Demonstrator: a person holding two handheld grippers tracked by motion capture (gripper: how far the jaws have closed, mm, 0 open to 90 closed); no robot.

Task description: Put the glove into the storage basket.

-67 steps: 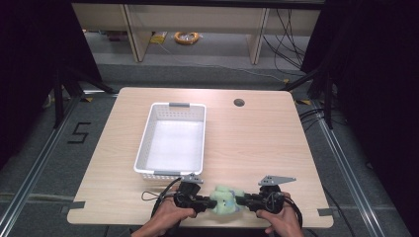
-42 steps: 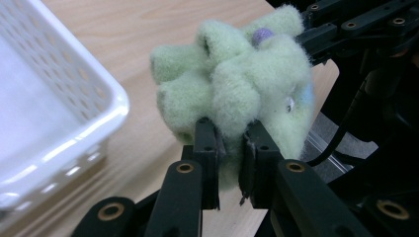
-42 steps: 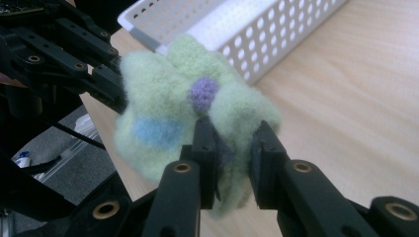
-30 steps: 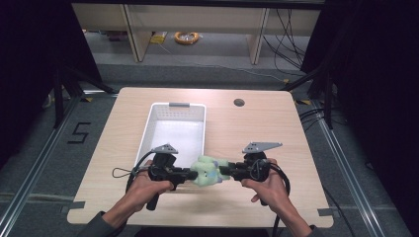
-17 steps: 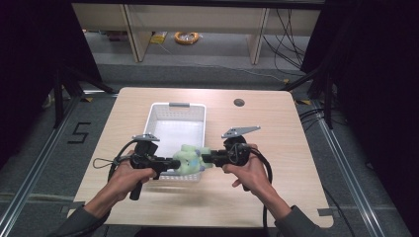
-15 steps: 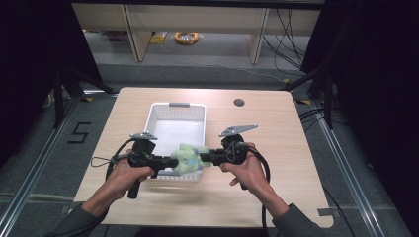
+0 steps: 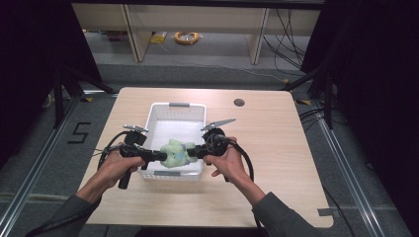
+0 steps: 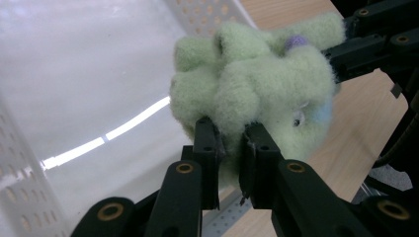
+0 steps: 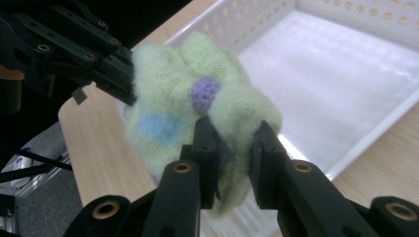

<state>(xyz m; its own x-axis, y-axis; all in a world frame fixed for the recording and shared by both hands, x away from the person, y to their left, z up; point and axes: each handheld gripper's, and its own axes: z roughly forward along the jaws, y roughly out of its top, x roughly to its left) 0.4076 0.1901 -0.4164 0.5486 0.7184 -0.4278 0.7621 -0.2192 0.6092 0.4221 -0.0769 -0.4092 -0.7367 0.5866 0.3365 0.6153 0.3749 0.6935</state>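
A pale green plush toy [image 7: 173, 152] with a purple dot and a blue patch hangs over the near end of the white perforated basket [image 7: 170, 109]. My left gripper [image 7: 159, 156] is shut on its left side and my right gripper [image 7: 191, 153] is shut on its right side, so both carry it together. In the left gripper view the jaws pinch the fuzzy toy [image 8: 257, 84] above the basket floor [image 8: 74, 79]. From the right gripper view the toy [image 9: 192, 103] sits between the pads, with the other gripper's jaws behind it and the basket [image 9: 346, 74] beyond.
The wooden table [image 7: 276, 143] has a small round hole [image 7: 239, 102] at the back right. Bare tabletop lies right of the basket and along the front edge. Black cables trail from both grippers. Shelving and floor cables lie beyond the table.
Both hands have carried the plush toy from the table's front edge away from the person, and it now hangs over the basket's near end. Both grips stayed shut.
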